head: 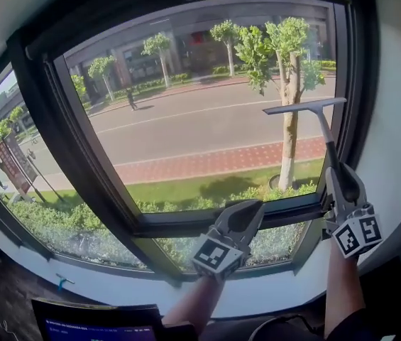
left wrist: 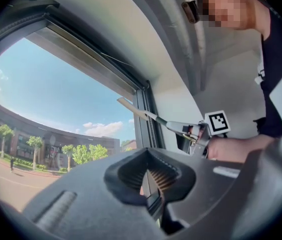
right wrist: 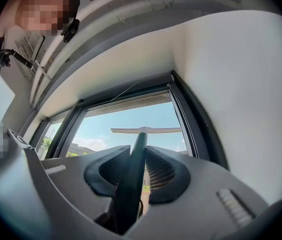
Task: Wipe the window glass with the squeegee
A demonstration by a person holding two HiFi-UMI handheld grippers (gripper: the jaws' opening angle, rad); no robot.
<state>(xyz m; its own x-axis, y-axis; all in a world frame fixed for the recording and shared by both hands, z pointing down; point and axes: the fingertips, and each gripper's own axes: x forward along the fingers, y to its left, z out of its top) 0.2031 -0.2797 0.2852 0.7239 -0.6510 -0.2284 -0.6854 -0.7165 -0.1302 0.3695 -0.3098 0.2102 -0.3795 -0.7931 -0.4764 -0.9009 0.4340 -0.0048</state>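
Dark-framed window (head: 179, 223) in a white wall (head: 399, 119); sunlit street (head: 186, 128) outside; perhaps a screen (head: 94, 325) down below.

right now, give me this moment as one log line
right gripper shut on squeegee | blade raised at window glass right side | left gripper shut, empty, low

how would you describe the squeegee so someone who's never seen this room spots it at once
Find the big dark-framed window glass, then go to its right edge. There the squeegee stands up from the right tongs, which are shut on its dark handle. It is the only T-shaped thing: a thin pale blade crossing the top of a slim stem.
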